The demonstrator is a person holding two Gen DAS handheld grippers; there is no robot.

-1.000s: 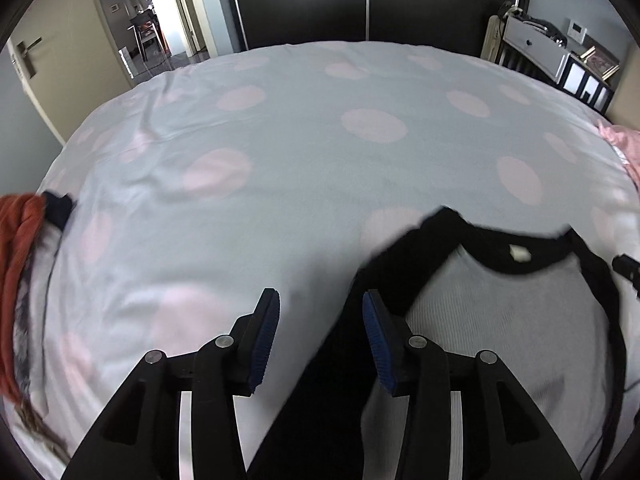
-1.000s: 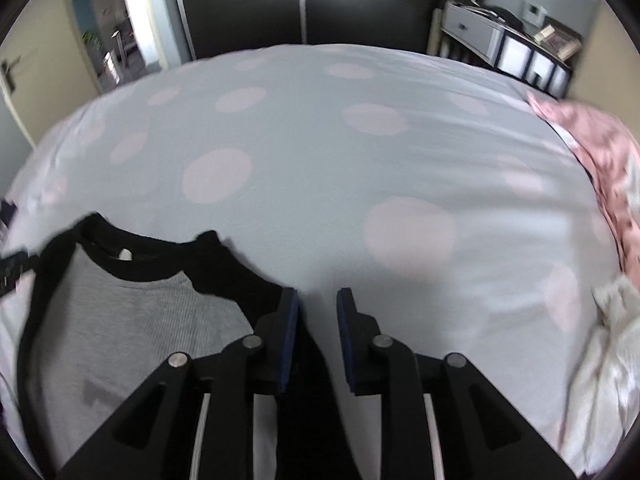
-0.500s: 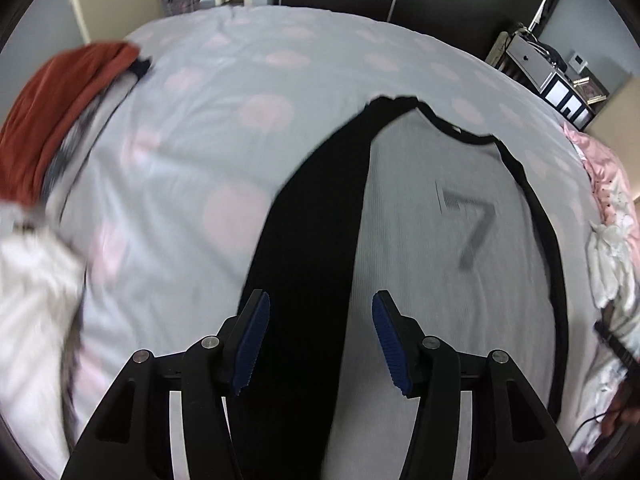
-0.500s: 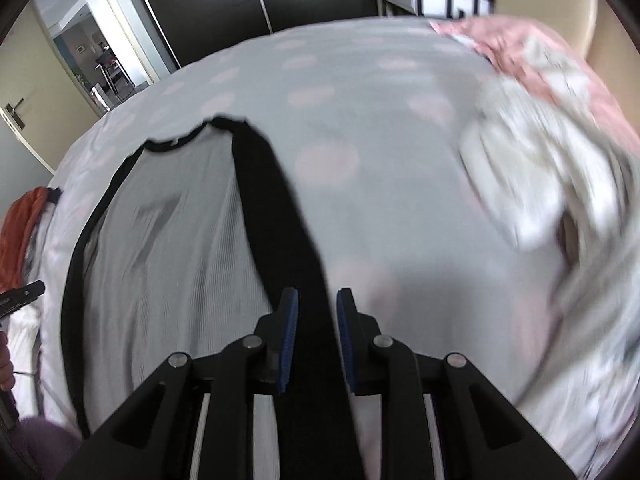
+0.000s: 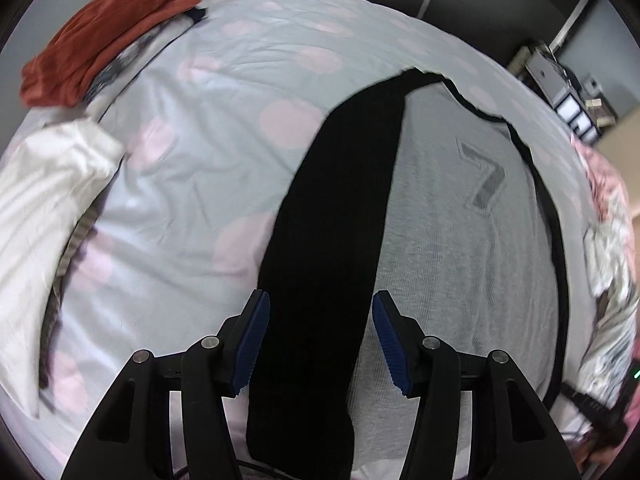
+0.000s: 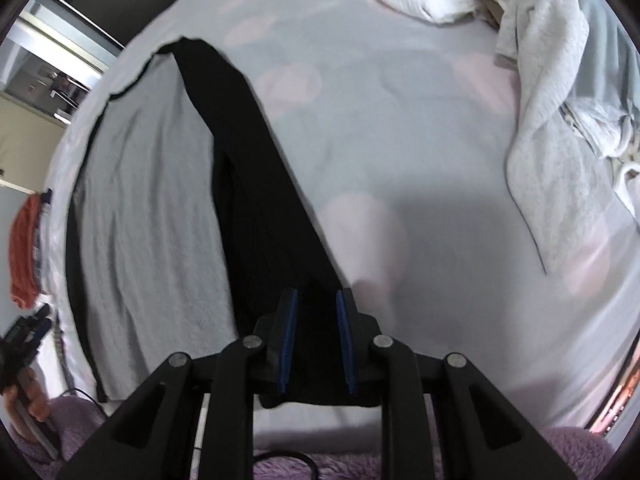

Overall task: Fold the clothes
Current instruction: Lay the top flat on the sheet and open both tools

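I've got the grey raglan shirt (image 5: 460, 248) flat on the bed (image 5: 224, 80), left gripper (image 5: 321, 338) spread wide over its black sleeve (image 5: 332, 216), right gripper (image 6: 316, 344) pinching the other sleeve (image 6: 256, 208); a tug could drag the body askew.

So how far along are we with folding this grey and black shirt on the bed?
Early on. Done: the shirt lies spread flat on the bedspread, both black sleeves laid straight along its sides. In hand: the right gripper straddles the right sleeve, jaws narrow; whether it pinches is unclear. The left gripper is open over the left sleeve. Left: every fold, plus the loose clothes pile nearby.
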